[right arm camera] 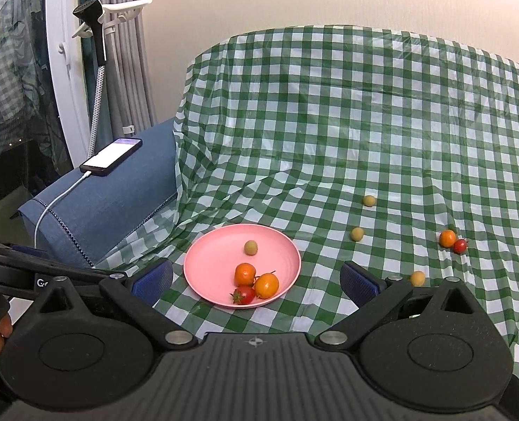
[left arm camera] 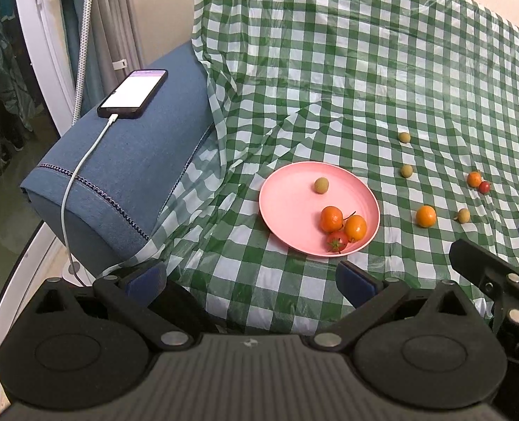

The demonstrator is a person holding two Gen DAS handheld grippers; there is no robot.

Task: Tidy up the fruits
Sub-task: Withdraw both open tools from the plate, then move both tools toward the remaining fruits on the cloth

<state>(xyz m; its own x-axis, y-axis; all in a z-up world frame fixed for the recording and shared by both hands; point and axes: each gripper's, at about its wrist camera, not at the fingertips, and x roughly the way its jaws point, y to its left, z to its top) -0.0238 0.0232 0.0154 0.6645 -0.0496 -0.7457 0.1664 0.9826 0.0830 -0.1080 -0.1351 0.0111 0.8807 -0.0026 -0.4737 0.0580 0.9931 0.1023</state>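
A pink plate point(left arm camera: 287, 207) point(right arm camera: 207, 263) lies on the green checked cloth. It holds two orange fruits point(left arm camera: 331, 218) point(right arm camera: 244, 273), a red cherry tomato point(left arm camera: 337, 241) point(right arm camera: 243, 295) and a pale green fruit point(left arm camera: 321, 185) point(right arm camera: 250, 247). Loose on the cloth to the right are an orange fruit point(left arm camera: 426, 216), several pale fruits point(left arm camera: 406, 171) point(right arm camera: 357, 234), and an orange fruit beside a red tomato point(left arm camera: 474, 179) point(right arm camera: 447, 238). My left gripper point(left arm camera: 252, 280) is open and empty, in front of the plate. My right gripper point(right arm camera: 256, 280) is open and empty, near the plate's front edge.
A blue sofa arm point(left arm camera: 119, 182) point(right arm camera: 101, 196) stands left of the plate, with a phone point(left arm camera: 133, 93) point(right arm camera: 111, 156) on a white charging cable on top. A curtain and a white frame stand further left. The cloth rises up the backrest behind.
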